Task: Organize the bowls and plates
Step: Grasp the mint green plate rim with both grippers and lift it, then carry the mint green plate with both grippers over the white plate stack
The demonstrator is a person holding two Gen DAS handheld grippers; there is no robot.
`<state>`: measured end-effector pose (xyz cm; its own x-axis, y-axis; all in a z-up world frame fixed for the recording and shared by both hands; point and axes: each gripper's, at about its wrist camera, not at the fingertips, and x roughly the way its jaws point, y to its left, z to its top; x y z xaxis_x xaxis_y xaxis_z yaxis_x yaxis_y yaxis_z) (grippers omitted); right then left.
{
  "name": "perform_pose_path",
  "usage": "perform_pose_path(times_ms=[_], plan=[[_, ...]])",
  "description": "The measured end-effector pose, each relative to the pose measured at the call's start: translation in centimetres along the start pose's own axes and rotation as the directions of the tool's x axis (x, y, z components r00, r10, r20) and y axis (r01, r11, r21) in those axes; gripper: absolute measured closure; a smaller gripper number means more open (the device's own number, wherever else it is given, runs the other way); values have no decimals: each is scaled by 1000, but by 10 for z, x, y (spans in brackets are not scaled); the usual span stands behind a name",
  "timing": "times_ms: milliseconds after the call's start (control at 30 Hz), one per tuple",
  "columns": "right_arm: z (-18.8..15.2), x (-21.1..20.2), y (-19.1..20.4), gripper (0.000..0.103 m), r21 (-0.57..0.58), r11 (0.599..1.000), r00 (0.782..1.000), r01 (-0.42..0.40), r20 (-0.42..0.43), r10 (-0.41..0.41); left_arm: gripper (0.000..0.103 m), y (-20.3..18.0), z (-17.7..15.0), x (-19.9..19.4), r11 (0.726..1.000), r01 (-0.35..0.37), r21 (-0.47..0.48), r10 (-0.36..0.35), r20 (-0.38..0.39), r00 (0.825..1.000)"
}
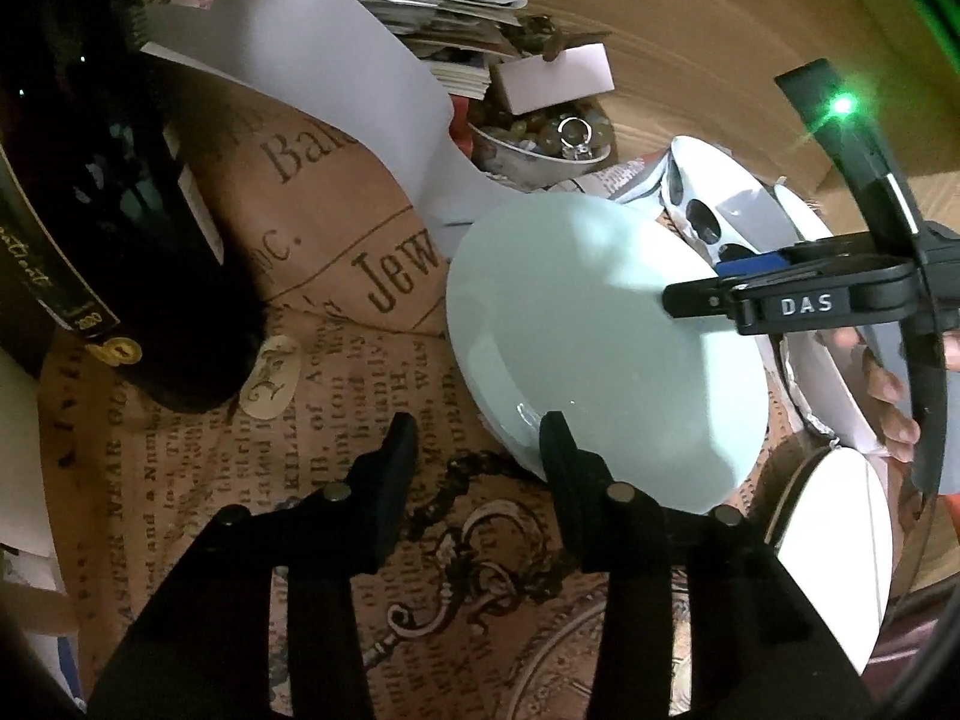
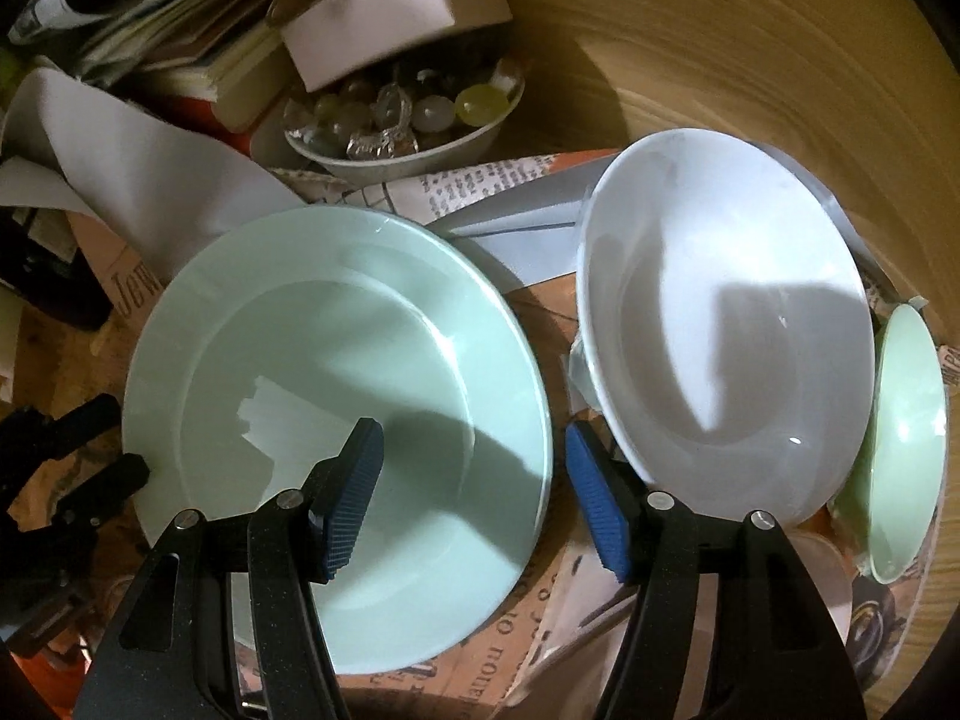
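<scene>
One green plate [image 2: 336, 420] is seen on the worktop [image 2: 690, 48], beside one white plate [image 2: 720, 330] and one small green bowl [image 2: 906, 456]. Both grippers, left [image 1: 477, 438] and right [image 2: 474, 480], are open, nothing held; the plate's rim is straddled by each.

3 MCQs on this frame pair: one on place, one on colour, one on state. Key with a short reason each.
1. Where is the white plate relative to the pale green plate in the right wrist view?
A. to its right
B. stacked under it
C. to its left

2. What colour are the right gripper pads?
A. red
B. blue
C. yellow

3. What does the bowl behind the plates hold?
A. nothing
B. water
C. glassy beads

Key: 1 A, the white plate lies right of the green one. 2 B, both ribbed pads are blue. 3 C, round translucent beads fill it.
</scene>
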<state>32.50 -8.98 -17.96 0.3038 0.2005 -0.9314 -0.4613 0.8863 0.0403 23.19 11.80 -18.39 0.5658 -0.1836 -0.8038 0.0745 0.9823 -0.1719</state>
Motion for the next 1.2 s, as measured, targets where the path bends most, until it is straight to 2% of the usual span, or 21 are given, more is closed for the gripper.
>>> perform_pose_path(times_ms=[200, 300, 500, 667, 733, 800, 900, 1000, 1200], plan=[[1, -2, 16, 50, 0, 1000, 1000, -28, -3, 28, 61, 1, 0, 2, 1000, 31, 2, -31, -19, 999], [-1, -6, 20, 56, 4, 998, 998, -68, -3, 68, 61, 4, -2, 2, 999, 35, -3, -35, -30, 999], [-11, -16, 33, 57, -32, 991, 992, -126, -13, 126, 61, 9, -5, -1, 1000, 13, -8, -13, -22, 1000], [-9, -15, 39, 57, -37, 993, 994, -110, -6, 109, 62, 11, -5, 0, 1000, -2, -4, 2, -19, 1000], [-9, -16, 42, 57, -47, 994, 995, -97, 3, 98, 66, 12, -5, -1, 1000, -3, -4, 3, -16, 1000], [-4, -11, 52, 58, -60, 995, 997, -78, 13, 79, 75, 12, -4, 1, 1000, 6, -3, -6, -17, 1000], [-5, -13, 59, 66, -58, 996, 997, -67, 26, 69, 76, 10, -4, 0, 1000, 1, 3, -1, -9, 1000], [-6, -19, 57, 75, -36, 995, 995, -91, 41, 92, 76, 9, -4, -3, 1000, -12, 1, 12, -7, 1000], [-15, -30, 61, 76, -42, 991, 989, -127, 69, 130, 76, 13, -4, -14, 999, -10, -34, 11, 16, 1000]])
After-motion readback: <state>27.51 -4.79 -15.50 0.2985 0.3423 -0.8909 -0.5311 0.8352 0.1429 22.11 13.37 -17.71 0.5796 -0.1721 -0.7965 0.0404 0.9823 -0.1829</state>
